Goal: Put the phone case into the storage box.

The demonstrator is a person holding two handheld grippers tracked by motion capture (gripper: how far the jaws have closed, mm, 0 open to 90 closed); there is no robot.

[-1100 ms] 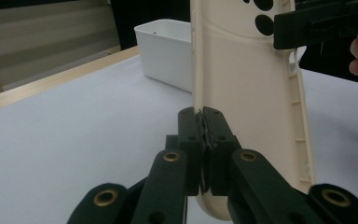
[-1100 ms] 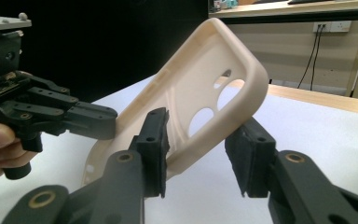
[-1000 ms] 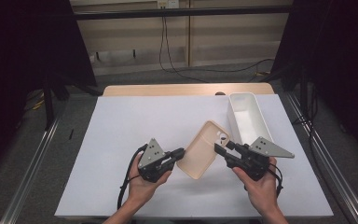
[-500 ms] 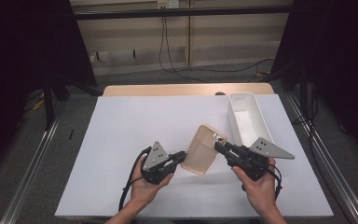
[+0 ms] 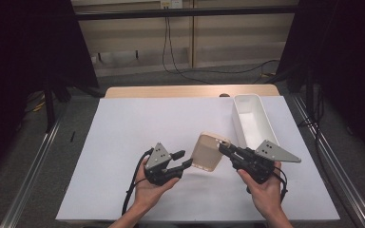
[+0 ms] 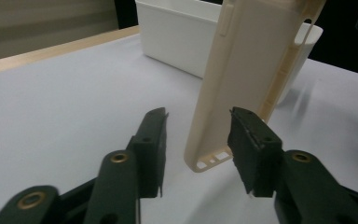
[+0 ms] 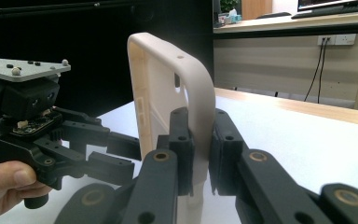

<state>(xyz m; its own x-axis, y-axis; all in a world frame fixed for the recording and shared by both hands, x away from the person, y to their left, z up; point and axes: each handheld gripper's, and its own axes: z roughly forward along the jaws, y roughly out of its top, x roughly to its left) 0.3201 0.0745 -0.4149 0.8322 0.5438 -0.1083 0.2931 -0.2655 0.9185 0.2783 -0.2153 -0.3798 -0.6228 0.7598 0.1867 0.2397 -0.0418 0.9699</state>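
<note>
right gripper (image 5: 224, 148) clamped on beige phone case (image 5: 209, 151), left gripper (image 5: 183, 159) jaws apart beside it

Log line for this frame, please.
right gripper: shut on phone case | left gripper: open beside case | case: lifted, upright | white bin: behind

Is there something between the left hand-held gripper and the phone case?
Nothing visible. The left hand-held gripper is open, with the beige phone case standing at its gap. The right hand-held gripper holds the case.
</note>
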